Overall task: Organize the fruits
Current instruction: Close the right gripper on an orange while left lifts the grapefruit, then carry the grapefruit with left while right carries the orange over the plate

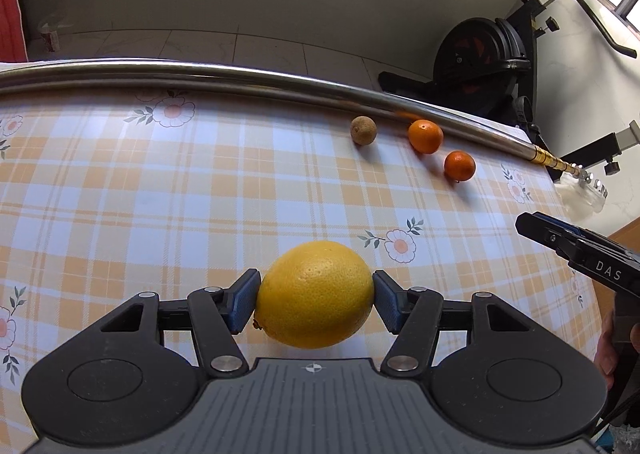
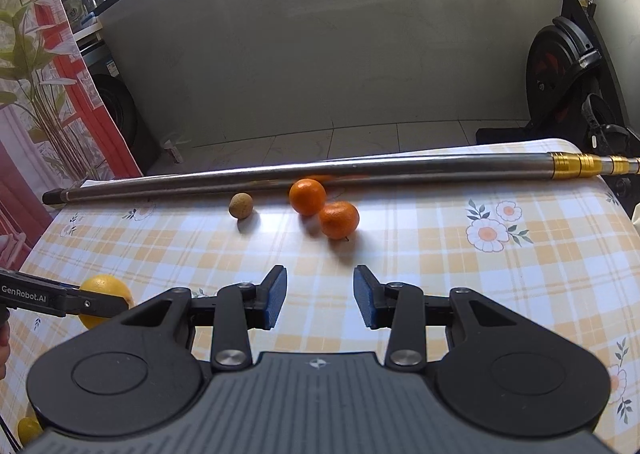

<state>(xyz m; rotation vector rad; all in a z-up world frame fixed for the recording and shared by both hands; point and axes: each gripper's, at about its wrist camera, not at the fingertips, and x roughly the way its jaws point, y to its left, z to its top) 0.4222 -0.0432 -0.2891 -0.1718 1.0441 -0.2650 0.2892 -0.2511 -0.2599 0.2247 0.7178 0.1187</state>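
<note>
Pinching lemon: left tongs | right tongs: spread, empty

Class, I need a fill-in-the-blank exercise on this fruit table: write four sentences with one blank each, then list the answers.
1. The left gripper is shut on a yellow ____.
2. The number of small orange mandarins on the checked tablecloth is ____.
3. Between the fingers of the right gripper there is ____.
4. The small brown fruit lies in front of a long metal ____.

Missing words: lemon; two; nothing; pole
</note>
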